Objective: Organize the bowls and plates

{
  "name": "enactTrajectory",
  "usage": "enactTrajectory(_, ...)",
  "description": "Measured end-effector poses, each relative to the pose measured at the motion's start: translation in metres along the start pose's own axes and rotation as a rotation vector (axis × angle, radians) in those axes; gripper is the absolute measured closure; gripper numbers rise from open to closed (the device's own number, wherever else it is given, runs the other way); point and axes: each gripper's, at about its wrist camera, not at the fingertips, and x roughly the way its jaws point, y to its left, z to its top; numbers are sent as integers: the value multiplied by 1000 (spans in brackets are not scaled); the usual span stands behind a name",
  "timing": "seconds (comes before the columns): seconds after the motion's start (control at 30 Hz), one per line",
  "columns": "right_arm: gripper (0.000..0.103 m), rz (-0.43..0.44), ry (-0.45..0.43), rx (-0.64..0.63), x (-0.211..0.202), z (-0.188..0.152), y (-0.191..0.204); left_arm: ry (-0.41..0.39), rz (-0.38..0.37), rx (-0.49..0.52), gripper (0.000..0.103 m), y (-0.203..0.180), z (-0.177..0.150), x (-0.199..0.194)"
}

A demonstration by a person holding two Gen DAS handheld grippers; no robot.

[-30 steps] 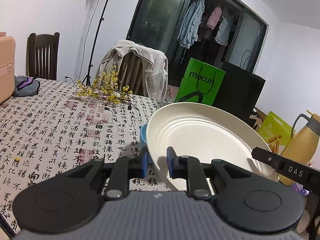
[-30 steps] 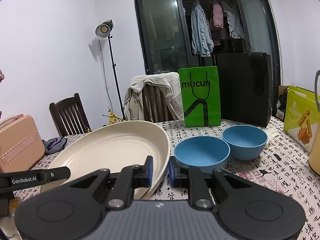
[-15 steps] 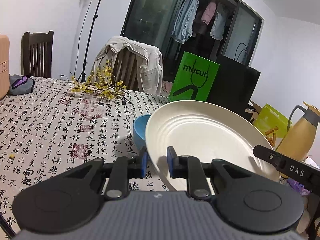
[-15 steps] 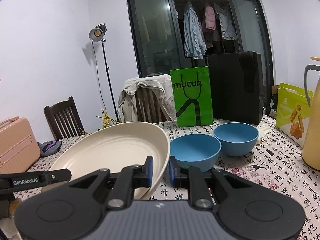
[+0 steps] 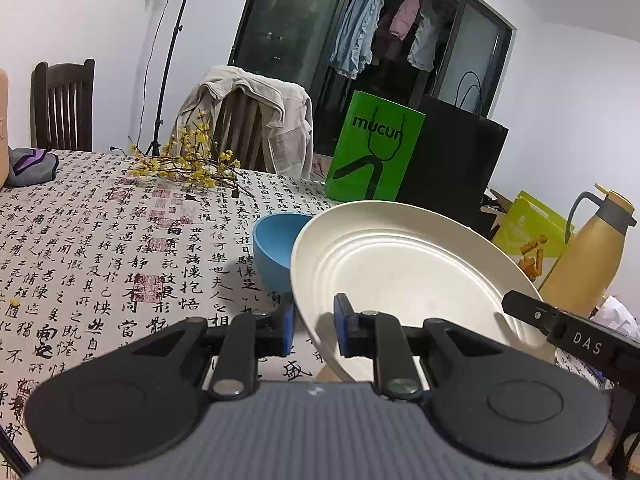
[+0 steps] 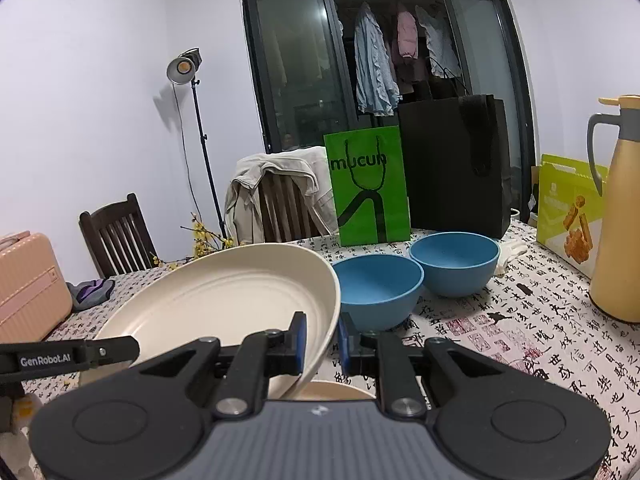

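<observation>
A large cream plate (image 5: 400, 276) hangs tilted above the table, held by both grippers at opposite rims. My left gripper (image 5: 314, 328) is shut on its near-left rim, and my right gripper (image 6: 322, 340) is shut on its right rim (image 6: 224, 300). The rim of a second cream plate (image 6: 332, 390) shows just below the held one. Two blue bowls (image 6: 376, 292) (image 6: 454, 262) stand side by side on the table beyond the plate. In the left wrist view one blue bowl (image 5: 276, 240) peeks out behind the plate's left edge.
A green paper bag (image 6: 368, 188) and a black bag (image 6: 456, 168) stand at the table's far edge. A yellow thermos jug (image 6: 616, 216) and a yellow-green box (image 6: 568, 208) are at the right. Flower twigs (image 5: 188, 164) lie at the far left, and a pink suitcase (image 6: 28, 284) stands further left.
The plate and both grippers have sunk slightly toward the table. A second plate's rim has come into view beneath it in the right wrist view, and the thermos has appeared at the right.
</observation>
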Motion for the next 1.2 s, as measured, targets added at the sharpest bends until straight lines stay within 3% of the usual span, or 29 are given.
enactTrajectory(1.2,87,-37,39,35,-9,-38,-26,73,-36,71,83,-13,-34,11)
